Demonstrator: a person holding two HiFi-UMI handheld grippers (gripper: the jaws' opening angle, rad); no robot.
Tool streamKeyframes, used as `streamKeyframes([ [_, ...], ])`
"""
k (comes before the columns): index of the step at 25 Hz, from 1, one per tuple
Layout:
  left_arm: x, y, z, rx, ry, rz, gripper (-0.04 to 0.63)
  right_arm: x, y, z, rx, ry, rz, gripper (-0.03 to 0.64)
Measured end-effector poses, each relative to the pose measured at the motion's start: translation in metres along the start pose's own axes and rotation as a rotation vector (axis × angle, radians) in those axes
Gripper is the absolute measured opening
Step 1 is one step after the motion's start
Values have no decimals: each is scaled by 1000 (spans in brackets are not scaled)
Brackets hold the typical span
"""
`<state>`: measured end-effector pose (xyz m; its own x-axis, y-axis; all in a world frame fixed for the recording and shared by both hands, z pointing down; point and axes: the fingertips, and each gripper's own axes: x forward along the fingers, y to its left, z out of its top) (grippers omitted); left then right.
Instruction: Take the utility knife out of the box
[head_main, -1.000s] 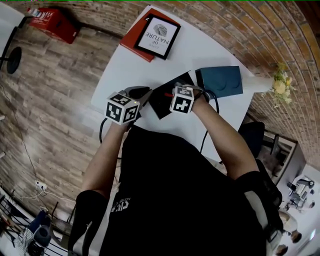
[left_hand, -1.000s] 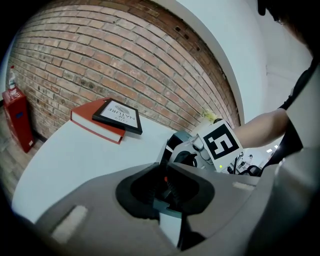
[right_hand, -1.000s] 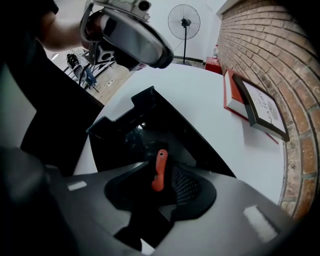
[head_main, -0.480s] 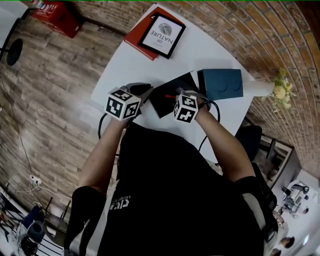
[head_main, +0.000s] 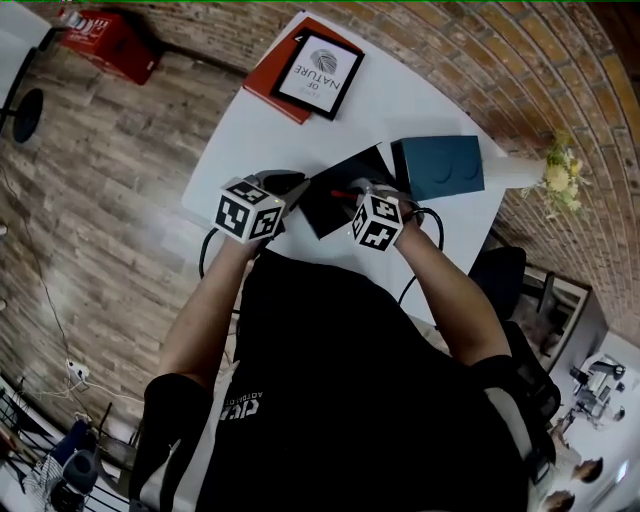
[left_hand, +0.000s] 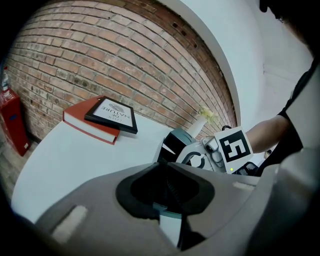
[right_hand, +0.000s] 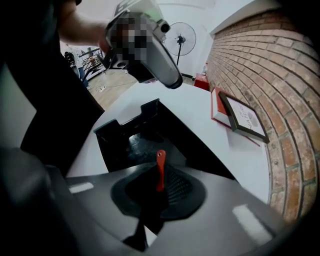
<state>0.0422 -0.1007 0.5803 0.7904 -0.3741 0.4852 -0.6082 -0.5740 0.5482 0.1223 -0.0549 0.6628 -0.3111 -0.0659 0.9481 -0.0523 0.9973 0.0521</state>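
Note:
An open black box (head_main: 330, 195) lies on the white table (head_main: 260, 140), and the right gripper view looks into it (right_hand: 131, 142). The red utility knife (right_hand: 160, 170) stands up between the pads of my right gripper (right_hand: 159, 175), which has just been closing and now grips it. In the head view the knife (head_main: 341, 193) shows as a red sliver at the right gripper (head_main: 352, 194) over the box. My left gripper (head_main: 290, 185) sits shut at the box's left corner; its tip (right_hand: 171, 81) hovers just above the box wall.
The box's teal lid (head_main: 445, 165) lies to the right of the box. A red book (head_main: 272, 85) with a framed print (head_main: 320, 72) on it sits at the table's far end. A vase of flowers (head_main: 555, 172) stands at the right edge. Cables trail toward the person.
The right gripper's jaws have closed on the red knife, which now shows at its tip over the box. Its marker cube has drawn slightly toward the person. The left gripper has hardly moved.

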Motion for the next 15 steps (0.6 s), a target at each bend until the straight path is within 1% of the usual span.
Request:
streamKeyframes([
  [1,1,-1,0,4,5,-6,52,-4,-4,1,16,-12,-10,8],
  [4,5,-5,1,14,18,-23,52,-14,-12,4,51,-35,-27,8],
  [8,11,-10,4,29,27,-37,52,-17,-16,0,68,-37,-36,8],
  [15,17,-15,3,77,67,-48,54,-32,-19,18,62,-107,-48,8],
])
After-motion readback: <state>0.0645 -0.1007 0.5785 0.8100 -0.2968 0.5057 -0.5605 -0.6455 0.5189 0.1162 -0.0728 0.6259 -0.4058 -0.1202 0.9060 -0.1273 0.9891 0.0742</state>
